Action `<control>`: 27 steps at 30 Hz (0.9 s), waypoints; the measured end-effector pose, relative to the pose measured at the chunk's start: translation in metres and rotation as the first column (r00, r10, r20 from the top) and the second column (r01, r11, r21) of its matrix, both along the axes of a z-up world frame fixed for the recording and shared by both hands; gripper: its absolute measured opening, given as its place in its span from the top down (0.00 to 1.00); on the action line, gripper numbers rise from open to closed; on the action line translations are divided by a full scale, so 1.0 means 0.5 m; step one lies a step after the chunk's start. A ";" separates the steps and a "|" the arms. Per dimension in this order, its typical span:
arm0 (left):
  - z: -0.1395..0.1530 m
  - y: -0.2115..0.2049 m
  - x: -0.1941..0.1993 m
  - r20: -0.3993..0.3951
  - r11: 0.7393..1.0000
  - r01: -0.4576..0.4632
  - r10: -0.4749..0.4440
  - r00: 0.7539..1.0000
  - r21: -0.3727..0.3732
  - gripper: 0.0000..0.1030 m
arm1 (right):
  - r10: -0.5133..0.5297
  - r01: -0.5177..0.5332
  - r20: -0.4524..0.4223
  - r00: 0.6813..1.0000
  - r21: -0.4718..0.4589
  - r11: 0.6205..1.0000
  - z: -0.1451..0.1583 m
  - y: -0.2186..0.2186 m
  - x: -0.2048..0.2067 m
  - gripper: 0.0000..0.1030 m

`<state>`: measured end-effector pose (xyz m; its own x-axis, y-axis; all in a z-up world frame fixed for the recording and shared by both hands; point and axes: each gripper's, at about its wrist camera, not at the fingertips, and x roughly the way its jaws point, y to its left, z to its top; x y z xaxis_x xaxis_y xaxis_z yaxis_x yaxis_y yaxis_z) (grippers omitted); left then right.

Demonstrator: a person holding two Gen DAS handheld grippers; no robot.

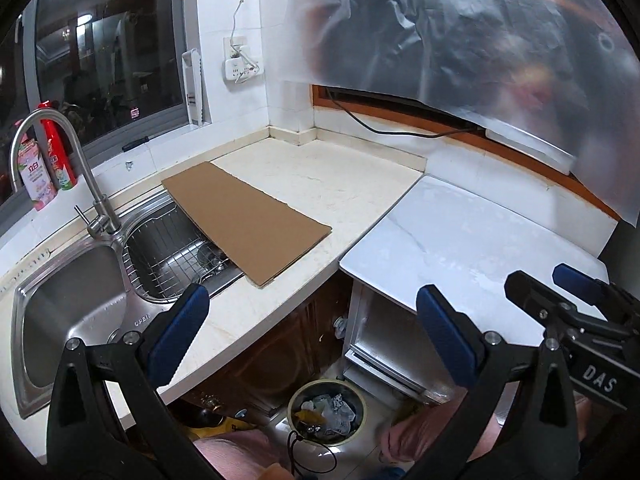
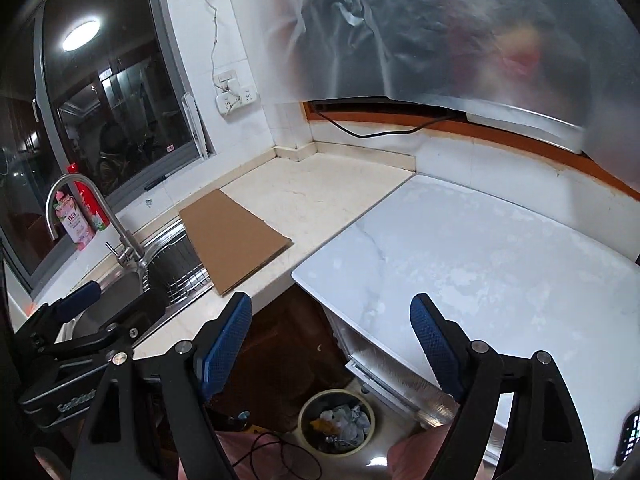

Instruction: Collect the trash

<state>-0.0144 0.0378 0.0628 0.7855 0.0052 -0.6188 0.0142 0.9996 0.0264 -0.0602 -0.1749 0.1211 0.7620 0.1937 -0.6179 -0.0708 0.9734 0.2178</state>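
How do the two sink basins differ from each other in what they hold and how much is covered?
The left basin is bare inside; the right basin holds a wire rack. The left basin is fully uncovered; the right basin is partly covered by the cardboard sheet, which overhangs it from the counter. Both are shiny steel, side by side below the faucet.

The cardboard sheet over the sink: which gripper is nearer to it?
Left. The left gripper hangs open over the sink edge just in front of the cardboard sheet; the right gripper hangs open farther off, beside the white worktop.
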 end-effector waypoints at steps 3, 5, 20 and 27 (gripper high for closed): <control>-0.002 0.000 0.009 -0.004 1.000 -0.002 0.002 1.000 -0.002 0.00 | 0.005 -0.005 0.009 1.000 -0.012 1.000 0.007 0.010 -0.005 0.19; -0.003 0.003 0.010 -0.006 1.000 -0.001 0.001 1.000 -0.005 0.00 | -0.001 0.001 0.018 1.000 -0.022 1.000 0.003 0.014 -0.003 0.19; 0.004 -0.003 0.018 0.014 1.000 0.001 -0.001 1.000 0.002 0.00 | -0.016 0.016 0.037 0.999 -0.017 1.000 0.018 0.002 0.013 0.19; 0.005 -0.002 0.021 0.013 1.000 0.006 -0.006 1.000 -0.003 0.00 | -0.023 0.024 0.040 0.999 -0.018 1.000 0.019 0.001 0.016 0.19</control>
<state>-0.0037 0.0368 0.0654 0.7934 -0.0017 -0.6087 0.0201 0.9995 0.0234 -0.0520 -0.1746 0.1308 0.7903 0.1645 -0.5902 -0.0564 0.9787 0.1974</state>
